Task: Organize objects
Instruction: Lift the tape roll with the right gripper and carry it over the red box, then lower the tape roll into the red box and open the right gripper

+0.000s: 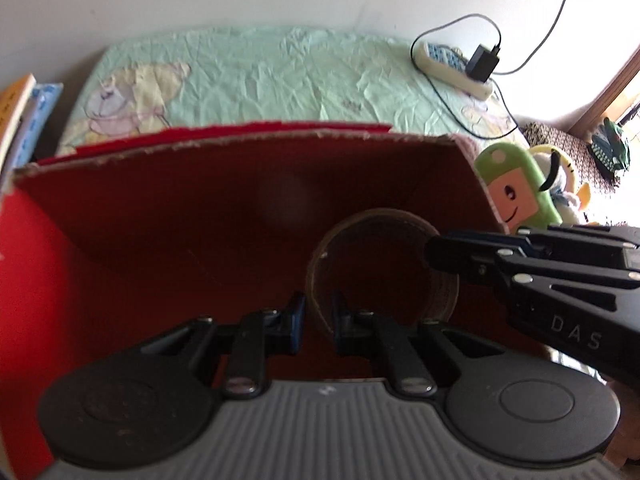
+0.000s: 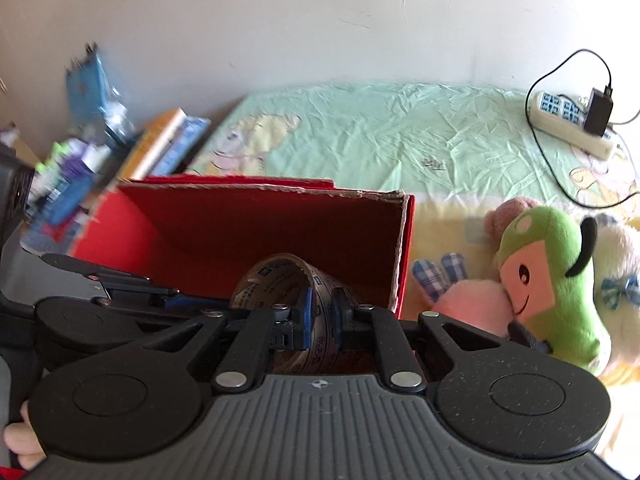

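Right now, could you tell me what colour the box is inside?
Dark red; the box interior shows best in the left wrist view.

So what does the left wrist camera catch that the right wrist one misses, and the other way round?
Only the left wrist view shows the dark green object far right near the wooden frame. Only the right wrist view shows the blurred clutter left of the books and the pink plush. Both show the red box, the tape roll gripped by both grippers, the green plush and the power strip.
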The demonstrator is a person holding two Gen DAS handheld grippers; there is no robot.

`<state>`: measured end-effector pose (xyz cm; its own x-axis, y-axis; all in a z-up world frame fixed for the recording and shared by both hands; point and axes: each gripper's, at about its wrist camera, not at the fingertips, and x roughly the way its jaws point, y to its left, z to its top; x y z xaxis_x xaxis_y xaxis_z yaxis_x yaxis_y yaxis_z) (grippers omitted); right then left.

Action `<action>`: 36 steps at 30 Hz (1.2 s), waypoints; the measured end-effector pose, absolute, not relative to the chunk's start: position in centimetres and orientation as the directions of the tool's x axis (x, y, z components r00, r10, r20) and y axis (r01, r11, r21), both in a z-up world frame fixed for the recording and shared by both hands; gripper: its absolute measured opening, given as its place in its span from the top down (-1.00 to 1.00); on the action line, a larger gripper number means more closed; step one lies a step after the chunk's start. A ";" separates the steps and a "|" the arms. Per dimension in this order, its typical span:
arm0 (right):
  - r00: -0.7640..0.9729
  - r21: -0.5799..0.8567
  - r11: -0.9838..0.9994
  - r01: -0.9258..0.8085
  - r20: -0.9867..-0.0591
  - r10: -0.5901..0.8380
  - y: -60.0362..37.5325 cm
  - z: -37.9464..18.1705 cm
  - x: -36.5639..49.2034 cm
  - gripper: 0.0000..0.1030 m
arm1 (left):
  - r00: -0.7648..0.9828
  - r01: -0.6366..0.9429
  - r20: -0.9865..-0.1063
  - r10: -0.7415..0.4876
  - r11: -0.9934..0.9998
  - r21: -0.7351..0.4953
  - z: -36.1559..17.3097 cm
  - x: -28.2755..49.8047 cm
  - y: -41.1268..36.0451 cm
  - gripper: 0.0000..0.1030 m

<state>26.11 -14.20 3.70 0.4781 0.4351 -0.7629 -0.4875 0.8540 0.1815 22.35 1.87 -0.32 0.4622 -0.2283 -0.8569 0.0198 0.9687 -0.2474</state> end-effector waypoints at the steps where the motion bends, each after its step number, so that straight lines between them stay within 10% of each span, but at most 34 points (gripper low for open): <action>1: 0.481 0.163 0.859 -0.485 -0.771 0.418 -14.0 3.8 26.2 0.79 | 0.447 0.020 -0.864 -0.233 0.968 -0.251 -0.7 22.7 1.8 0.89; 10: 0.542 0.074 0.885 -0.459 -0.766 0.346 -12.7 3.2 27.0 0.84 | 0.427 0.007 -0.872 -0.237 0.966 -0.259 -1.0 23.4 1.6 0.55; 36: 0.357 0.245 0.809 -0.535 -0.802 0.479 -11.6 3.4 24.2 0.63 | 0.451 -0.252 -0.888 0.092 0.967 -0.028 -1.1 21.9 3.4 0.56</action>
